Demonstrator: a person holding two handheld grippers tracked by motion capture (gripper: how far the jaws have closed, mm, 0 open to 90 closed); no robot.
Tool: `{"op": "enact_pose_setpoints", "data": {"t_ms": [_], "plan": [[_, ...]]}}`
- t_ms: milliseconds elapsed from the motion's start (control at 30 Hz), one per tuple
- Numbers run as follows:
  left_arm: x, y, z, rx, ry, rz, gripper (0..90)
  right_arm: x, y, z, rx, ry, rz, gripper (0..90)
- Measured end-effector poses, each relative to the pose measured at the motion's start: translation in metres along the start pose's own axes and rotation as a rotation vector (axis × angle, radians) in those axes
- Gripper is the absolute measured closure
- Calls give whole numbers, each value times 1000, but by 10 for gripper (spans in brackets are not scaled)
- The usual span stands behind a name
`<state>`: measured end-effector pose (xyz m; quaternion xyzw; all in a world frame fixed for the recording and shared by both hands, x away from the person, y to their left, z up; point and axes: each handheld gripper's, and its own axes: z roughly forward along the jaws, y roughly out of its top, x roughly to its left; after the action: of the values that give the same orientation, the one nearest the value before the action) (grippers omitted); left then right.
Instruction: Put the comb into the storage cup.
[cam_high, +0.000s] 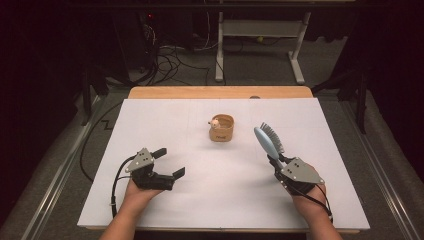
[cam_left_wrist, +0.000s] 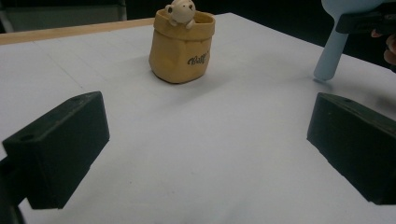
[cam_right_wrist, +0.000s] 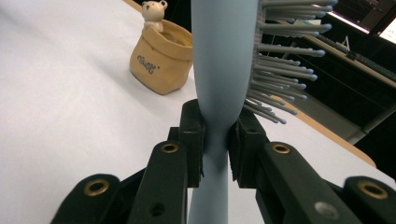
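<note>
Hairbrush (cam_right_wrist: 224, 70), light, stiff and smooth-handled, stands clamped at its narrow neck in the right gripper (cam_right_wrist: 215, 140) near the tabletop's (cam_high: 165, 125) right edge, its handle tip touching down; the left gripper (cam_high: 170, 162) stands apart, empty.

high: overhead, forward-down | claw views: low, close | shared: pot (cam_high: 221, 128)

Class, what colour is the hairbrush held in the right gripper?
The hairbrush is pale blue with grey bristles, clearest in the right gripper view.
</note>
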<state>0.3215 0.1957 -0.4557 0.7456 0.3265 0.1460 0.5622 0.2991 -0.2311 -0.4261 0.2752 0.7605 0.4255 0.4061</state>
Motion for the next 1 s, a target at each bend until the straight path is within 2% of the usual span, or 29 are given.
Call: {"op": "enact_pose_setpoints", "data": {"t_ms": [233,467,900,1000], "plan": [[-1,0,0,-8,-3,12,0,-5,0,-3,-35,29,82,782],[-1,0,0,-7,-4,15,0,-8,-1,-2,-51,46,122,782],[-3,0,0,-20,-6,26,0,-12,-2,-2,-83,88,238,782],[-3,0,0,-15,-3,35,0,-11,0,-2,-96,95,252,782]]}}
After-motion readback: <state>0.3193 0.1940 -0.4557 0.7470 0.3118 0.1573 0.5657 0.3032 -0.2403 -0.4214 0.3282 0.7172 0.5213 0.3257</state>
